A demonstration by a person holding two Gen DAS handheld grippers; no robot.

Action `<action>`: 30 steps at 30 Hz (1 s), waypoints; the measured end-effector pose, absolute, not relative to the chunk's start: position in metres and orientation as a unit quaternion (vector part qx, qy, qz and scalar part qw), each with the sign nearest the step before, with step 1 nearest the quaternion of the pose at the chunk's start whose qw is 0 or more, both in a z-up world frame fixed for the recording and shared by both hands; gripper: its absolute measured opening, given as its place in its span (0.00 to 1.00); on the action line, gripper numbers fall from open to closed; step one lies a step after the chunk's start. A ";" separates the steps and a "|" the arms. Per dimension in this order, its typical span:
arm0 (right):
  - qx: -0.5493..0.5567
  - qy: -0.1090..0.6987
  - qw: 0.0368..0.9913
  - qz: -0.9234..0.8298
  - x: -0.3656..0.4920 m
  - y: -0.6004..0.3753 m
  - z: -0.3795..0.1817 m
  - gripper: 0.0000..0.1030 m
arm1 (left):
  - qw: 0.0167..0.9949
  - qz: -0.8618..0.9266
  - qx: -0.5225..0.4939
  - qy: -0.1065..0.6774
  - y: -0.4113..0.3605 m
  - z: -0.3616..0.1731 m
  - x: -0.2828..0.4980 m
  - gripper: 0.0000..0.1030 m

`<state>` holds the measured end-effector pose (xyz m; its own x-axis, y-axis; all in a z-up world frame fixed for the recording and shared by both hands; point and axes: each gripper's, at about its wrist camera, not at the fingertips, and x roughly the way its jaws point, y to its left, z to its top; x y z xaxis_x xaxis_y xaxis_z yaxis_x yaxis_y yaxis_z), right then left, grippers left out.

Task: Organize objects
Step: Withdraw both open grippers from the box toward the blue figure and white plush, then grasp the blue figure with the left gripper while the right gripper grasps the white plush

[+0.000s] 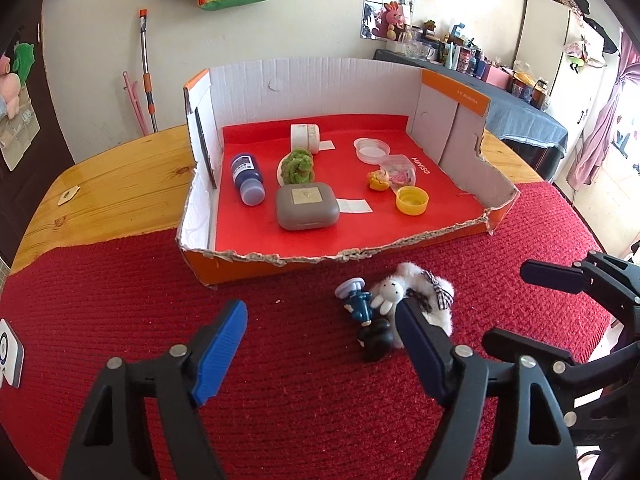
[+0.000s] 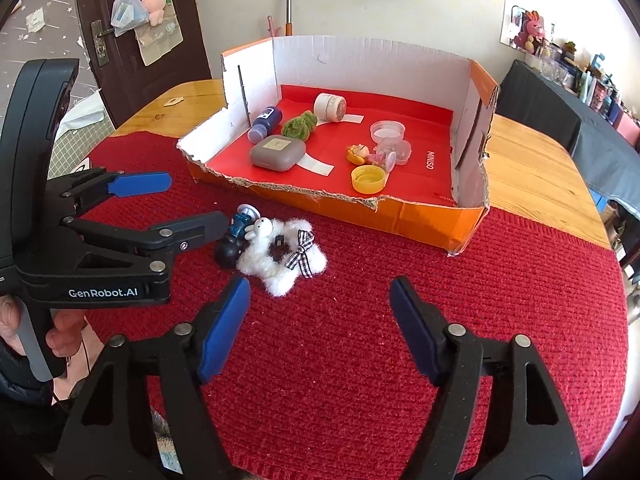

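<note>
A small heap of toys lies on the red knitted mat in front of the box: a white fluffy plush with a checked bow (image 1: 430,288) (image 2: 288,260), a white rabbit figure (image 1: 386,292) (image 2: 260,228), a blue figure (image 1: 358,304) (image 2: 242,222) and a black piece (image 1: 376,340) (image 2: 228,254). My left gripper (image 1: 320,312) (image 2: 196,200) stands open just left of the heap, its right finger at the plush's edge, gripping nothing. My right gripper (image 2: 320,286) (image 1: 512,304) is open over bare mat, to the near right of the plush.
An orange cardboard box (image 1: 320,76) (image 2: 400,216) with a torn front wall and red liner holds a blue bottle (image 1: 246,178), grey case (image 1: 306,206), green fuzzy item (image 1: 298,166), white jar (image 1: 306,136), clear tubs (image 1: 372,148) and yellow cap (image 1: 412,200). A wooden table (image 1: 120,184) extends beyond the mat.
</note>
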<state>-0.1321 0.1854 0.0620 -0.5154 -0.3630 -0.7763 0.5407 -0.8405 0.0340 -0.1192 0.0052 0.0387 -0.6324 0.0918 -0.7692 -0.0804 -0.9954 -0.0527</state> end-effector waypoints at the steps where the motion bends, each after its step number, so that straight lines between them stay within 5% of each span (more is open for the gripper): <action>1: 0.420 0.109 0.263 -0.862 -0.133 0.184 0.060 0.65 | 0.050 0.902 -0.429 -0.008 0.005 0.037 -0.120 0.68; 3: 0.424 0.110 0.267 -0.859 -0.133 0.182 0.056 0.59 | 0.058 0.899 -0.434 -0.012 0.006 0.034 -0.120 0.65; 24: 0.447 0.116 0.293 -0.837 -0.147 0.159 0.030 0.59 | 0.041 0.888 -0.456 -0.026 -0.013 0.012 -0.126 0.64; 30: 0.445 0.125 0.300 -0.835 -0.152 0.146 0.025 0.59 | 0.047 0.890 -0.453 -0.011 -0.007 0.012 -0.128 0.53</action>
